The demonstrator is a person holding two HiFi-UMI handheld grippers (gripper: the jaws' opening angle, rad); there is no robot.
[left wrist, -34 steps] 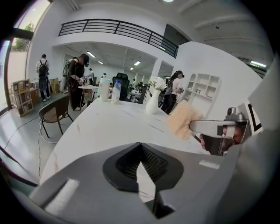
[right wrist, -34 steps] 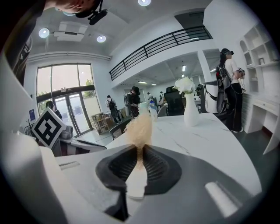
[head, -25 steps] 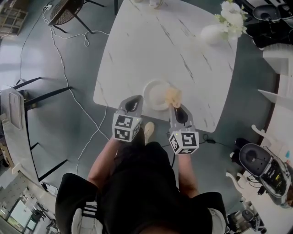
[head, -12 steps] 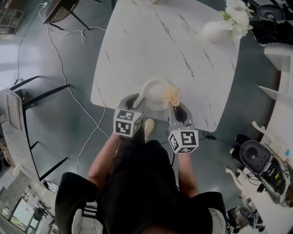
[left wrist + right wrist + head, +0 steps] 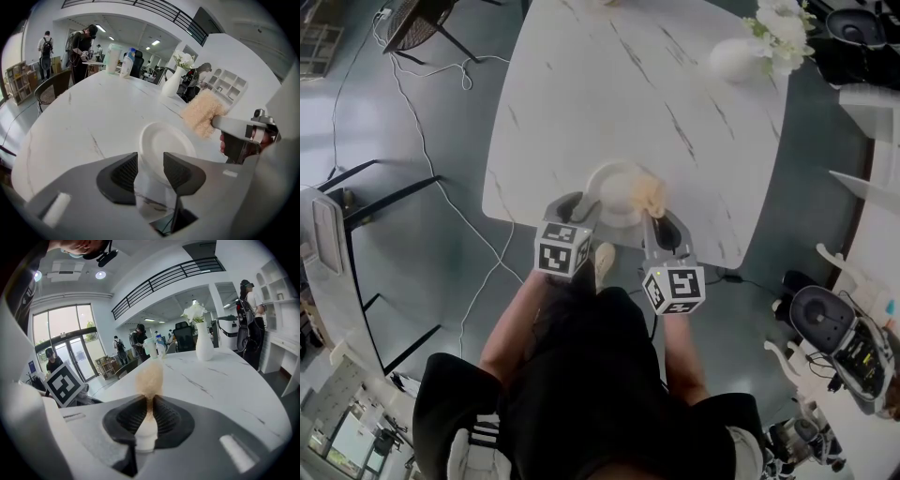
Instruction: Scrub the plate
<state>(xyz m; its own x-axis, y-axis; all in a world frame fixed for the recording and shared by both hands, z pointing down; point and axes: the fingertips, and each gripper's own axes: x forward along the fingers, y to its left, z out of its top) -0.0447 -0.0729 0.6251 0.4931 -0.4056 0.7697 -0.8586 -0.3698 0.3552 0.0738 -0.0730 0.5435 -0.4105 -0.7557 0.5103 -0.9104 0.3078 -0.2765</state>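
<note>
Pinching the scrubber is the right gripper: jaws pressed onto its white stem, tan fluffy head sticking out just past the tips. In head view that head sits over the plate edge nearest the right gripper, contact w/ the plate surface not clear. Left gripper jaws have just been opening and now stand spread; plate's near rim shows in the gap btwn them, pads not pressing on it as far as left gripper view shows. Plate is white, lying flat on the marble table close to its near edge, directly ahead of both grippers, left gripper at its one side and right gripper at the other. From the left gripper view the scrubber is ahead and to the right, above the plate's far side. White vase w/ flowers is well beyond the right gripper, far across the table.
</note>
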